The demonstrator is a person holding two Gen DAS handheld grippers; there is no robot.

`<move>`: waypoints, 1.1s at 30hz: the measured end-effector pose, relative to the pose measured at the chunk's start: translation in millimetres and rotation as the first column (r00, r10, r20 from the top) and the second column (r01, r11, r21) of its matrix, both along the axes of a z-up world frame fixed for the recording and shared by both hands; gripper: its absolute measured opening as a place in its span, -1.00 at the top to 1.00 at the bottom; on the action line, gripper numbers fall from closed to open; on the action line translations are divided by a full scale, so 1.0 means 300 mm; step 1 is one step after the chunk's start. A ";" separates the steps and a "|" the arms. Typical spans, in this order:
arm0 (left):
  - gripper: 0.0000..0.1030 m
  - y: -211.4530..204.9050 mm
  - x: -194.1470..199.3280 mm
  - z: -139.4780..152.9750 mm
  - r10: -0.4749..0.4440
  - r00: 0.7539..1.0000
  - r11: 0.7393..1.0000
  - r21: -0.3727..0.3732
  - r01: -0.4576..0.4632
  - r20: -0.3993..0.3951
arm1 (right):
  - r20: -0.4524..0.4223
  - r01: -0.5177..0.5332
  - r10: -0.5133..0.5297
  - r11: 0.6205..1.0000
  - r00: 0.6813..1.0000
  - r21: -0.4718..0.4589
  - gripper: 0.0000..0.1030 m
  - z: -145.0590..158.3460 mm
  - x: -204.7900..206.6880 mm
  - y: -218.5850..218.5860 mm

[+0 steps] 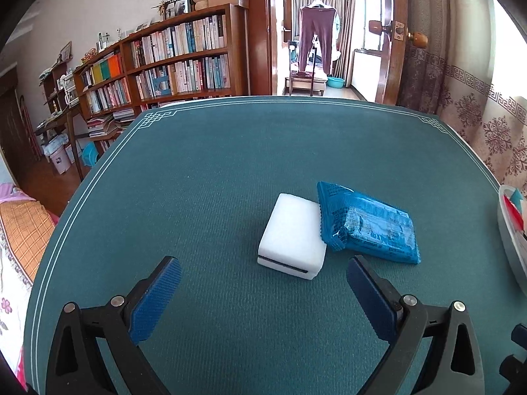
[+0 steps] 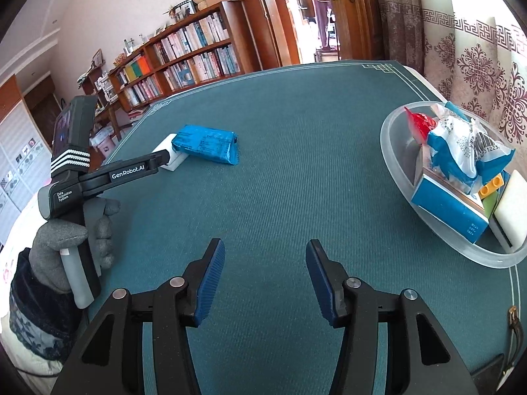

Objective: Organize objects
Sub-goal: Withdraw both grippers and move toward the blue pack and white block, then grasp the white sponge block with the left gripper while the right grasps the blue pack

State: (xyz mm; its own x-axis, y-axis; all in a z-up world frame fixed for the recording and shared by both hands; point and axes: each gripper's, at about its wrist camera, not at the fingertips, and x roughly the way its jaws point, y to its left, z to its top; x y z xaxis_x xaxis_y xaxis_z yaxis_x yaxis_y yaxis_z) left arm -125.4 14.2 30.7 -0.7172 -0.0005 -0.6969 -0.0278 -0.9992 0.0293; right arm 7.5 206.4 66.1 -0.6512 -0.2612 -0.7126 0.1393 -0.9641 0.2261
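Table mat (image 1: 230, 151) carries two loose items mid-table: block (image 1: 291, 238) on the left, packet (image 1: 369, 227) on the right, touching, packet's edge overlapping the block's right side; left gripper (image 1: 263, 283) sits just before the block, nothing between its fingers; bowl (image 2: 395, 125) near the mat's right edge, well apart from both; in it a box (image 2: 448, 204), a bag (image 2: 461, 151) on the box, a second block (image 2: 513, 207) right of the box; right gripper (image 2: 265, 276) over bare mat, left of the bowl; bookshelf (image 1: 178, 56) behind the table, left.
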 end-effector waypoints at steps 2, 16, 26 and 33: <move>-0.99 0.009 -0.018 -0.007 -0.006 1.000 1.000 -0.013 0.006 0.009 | 0.006 -0.009 0.009 1.000 1.000 0.004 -0.03 -0.005 -0.013 -0.010; -0.60 0.016 -0.092 -0.058 -0.045 0.996 0.999 -0.007 0.045 0.075 | -0.005 -0.070 0.070 0.997 0.998 0.040 -0.05 -0.004 -0.171 -0.103; 0.01 -0.025 -0.071 -0.042 -0.080 0.995 0.993 0.087 0.075 0.053 | -0.048 -0.096 0.097 0.995 0.994 0.025 -0.05 0.000 -0.324 -0.189; 0.02 -0.038 -0.058 -0.038 -0.081 0.996 0.993 0.084 0.077 0.040 | -0.075 -0.201 0.207 0.977 0.976 0.077 -0.24 0.006 -0.418 -0.288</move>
State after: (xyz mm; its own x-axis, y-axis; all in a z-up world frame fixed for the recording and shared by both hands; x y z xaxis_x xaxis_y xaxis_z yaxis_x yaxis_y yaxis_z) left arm -142.9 2.7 19.5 -0.6818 0.1135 -0.7227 -0.1064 -0.9928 -0.0555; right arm -118.0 119.9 67.9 -0.6461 -0.3470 -0.6798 0.3498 -0.9262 0.1404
